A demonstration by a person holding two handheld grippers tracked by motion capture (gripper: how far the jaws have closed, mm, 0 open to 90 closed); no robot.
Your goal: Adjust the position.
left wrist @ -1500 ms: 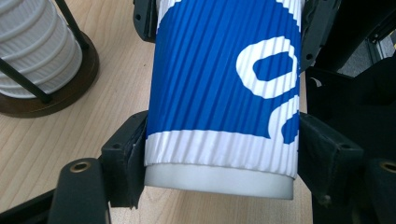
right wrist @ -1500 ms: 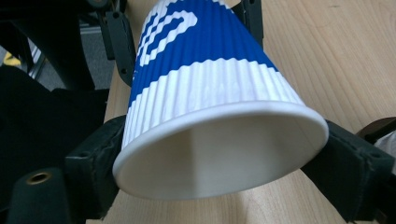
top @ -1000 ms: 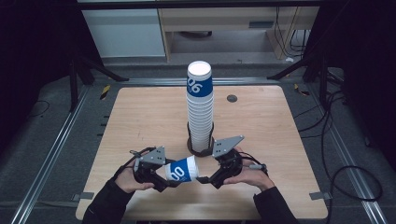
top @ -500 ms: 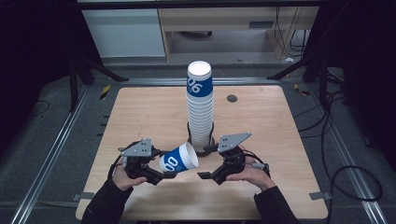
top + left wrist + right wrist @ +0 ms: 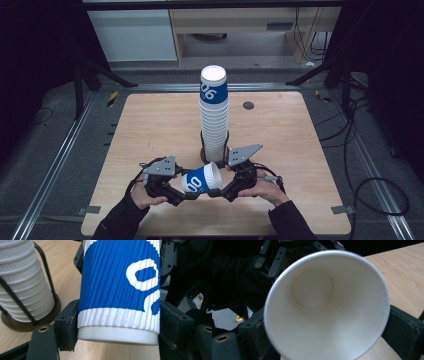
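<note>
Cup (image 5: 201, 181) lies clamped in left gripper (image 5: 176, 192); right gripper (image 5: 220, 191) closing around its rim.

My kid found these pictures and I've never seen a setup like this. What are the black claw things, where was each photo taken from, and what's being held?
A person at a wooden table holds a hand-operated two-jaw gripper in each hand. One picture looks down from above; the other two come from cameras riding on the grippers.

On the table stands a tall stack of paper cups in a wire holder.

The left gripper clamps a single blue-and-white cup near its base, lying on its side. The right gripper is at the cup's open rim; its jaws have just been closing, one on each side of the rim.
</note>
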